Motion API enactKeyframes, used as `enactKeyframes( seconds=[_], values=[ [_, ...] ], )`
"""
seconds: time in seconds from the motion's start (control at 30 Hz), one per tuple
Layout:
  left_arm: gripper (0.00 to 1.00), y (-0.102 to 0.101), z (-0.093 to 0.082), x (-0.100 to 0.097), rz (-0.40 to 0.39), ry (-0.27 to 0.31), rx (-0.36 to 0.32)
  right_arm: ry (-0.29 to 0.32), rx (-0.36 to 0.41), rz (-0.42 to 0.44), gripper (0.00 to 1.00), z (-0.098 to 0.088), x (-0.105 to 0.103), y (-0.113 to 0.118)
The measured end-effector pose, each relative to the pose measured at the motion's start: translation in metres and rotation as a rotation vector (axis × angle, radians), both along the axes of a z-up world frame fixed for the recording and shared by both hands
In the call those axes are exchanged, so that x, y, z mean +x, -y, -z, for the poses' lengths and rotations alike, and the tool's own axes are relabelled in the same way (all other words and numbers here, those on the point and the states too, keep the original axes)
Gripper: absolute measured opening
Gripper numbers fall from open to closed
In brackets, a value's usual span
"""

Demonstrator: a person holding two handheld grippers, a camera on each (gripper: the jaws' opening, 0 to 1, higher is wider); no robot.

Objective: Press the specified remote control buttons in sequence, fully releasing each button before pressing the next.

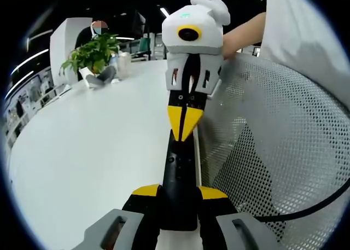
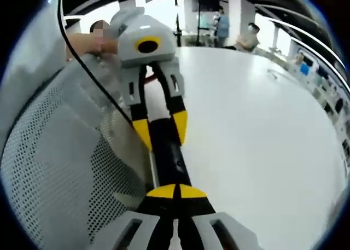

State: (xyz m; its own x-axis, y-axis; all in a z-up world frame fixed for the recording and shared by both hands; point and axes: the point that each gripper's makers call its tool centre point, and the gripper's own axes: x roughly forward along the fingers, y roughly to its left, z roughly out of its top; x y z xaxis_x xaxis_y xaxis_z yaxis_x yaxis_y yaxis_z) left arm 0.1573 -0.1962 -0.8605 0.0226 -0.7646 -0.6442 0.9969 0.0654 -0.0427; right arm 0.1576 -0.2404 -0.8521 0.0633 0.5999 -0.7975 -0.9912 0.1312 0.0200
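Holding the black remote (image 1: 178,184) by one end, the left gripper (image 1: 179,198) keeps its long axis pointed at the right gripper (image 1: 185,124), whose narrowed jaws touch its far end above the white table (image 1: 93,146)

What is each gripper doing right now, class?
Left gripper: jaws shut on one end of the black remote.
Right gripper: jaws shut, tips together on the remote's other end.
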Motion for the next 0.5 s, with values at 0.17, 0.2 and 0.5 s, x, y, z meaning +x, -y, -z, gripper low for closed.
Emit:
enactKeyframes(
  seconds=[0.17, 0.2, 0.5],
  values=[
    [0.25, 0.0001, -0.0001, -0.0001, 0.002, 0.002, 0.002, 0.001, 0.003, -0.028, 0.0, 0.0012, -0.0024, -0.0082],
    [0.25, 0.0001, -0.0001, 0.0, 0.002, 0.003, 0.002, 0.006, -0.006, -0.039, 0.0, 0.0012, -0.0024, -0.0082],
    [0.25, 0.0003, -0.0005, -0.0002, 0.004, 0.003, 0.003, 0.049, -0.124, -0.082, 0.0, 0.0032, -0.0021, -0.009]
  ],
)
